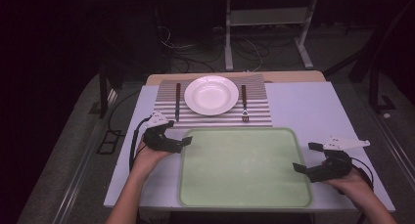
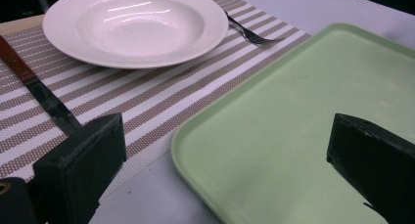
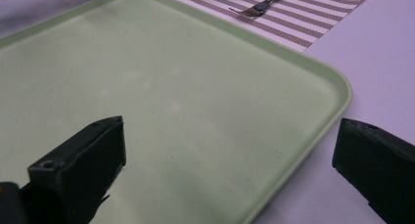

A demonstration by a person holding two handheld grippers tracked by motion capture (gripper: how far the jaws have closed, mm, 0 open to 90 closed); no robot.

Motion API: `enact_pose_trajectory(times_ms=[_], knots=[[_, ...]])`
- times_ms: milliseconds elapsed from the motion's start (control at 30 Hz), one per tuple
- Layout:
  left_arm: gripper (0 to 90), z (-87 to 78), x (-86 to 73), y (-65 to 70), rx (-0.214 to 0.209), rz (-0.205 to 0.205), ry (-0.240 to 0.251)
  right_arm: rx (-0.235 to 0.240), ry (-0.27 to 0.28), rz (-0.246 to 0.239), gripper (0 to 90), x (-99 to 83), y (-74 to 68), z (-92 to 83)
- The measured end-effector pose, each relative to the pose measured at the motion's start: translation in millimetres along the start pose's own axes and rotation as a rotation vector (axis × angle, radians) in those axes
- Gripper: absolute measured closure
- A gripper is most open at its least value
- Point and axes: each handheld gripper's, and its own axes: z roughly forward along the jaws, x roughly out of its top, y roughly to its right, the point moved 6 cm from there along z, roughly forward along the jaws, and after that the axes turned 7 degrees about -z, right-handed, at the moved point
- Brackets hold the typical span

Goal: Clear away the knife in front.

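Both grippers' fingers are spreading wide, holding nothing. The left gripper (image 1: 177, 132) is hovering at the green tray's (image 1: 244, 194) far left corner; the right gripper (image 1: 307, 157) is straddling its right edge. Forearms are entering from below, cut off. Behind the tray on the counter (image 1: 303, 106), a striped mat (image 1: 215, 119) is carrying a white plate (image 1: 211, 94), knife (image 1: 177, 100) and fork (image 1: 243, 102).
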Motion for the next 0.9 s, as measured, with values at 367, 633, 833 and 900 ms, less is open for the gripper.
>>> enact_pose_trajectory(times_ms=[367, 633, 833, 900], knots=[[0.9, 6.0, 5.3, -9.7, 0.03, -0.012, 0.003, 0.003, 0.0, 0.001, 0.0, 0.2, -0.7, 0.6], [0.9, 9.5, 6.9, -15.9, 0.045, -0.024, 0.003, 0.006, -0.01, 0.0, 0.0, -0.7, -1.1, 1.4], [1.0, 11.5, 8.9, -19.3, 0.06, -0.013, 0.0, 0.004, -0.012, -0.002, 0.0, -0.9, -1.1, 1.9], [1.0, 12.1, 9.3, -20.2, 0.063, -0.011, -0.001, 0.004, -0.012, -0.002, 0.0, -0.9, -1.3, 1.9]])
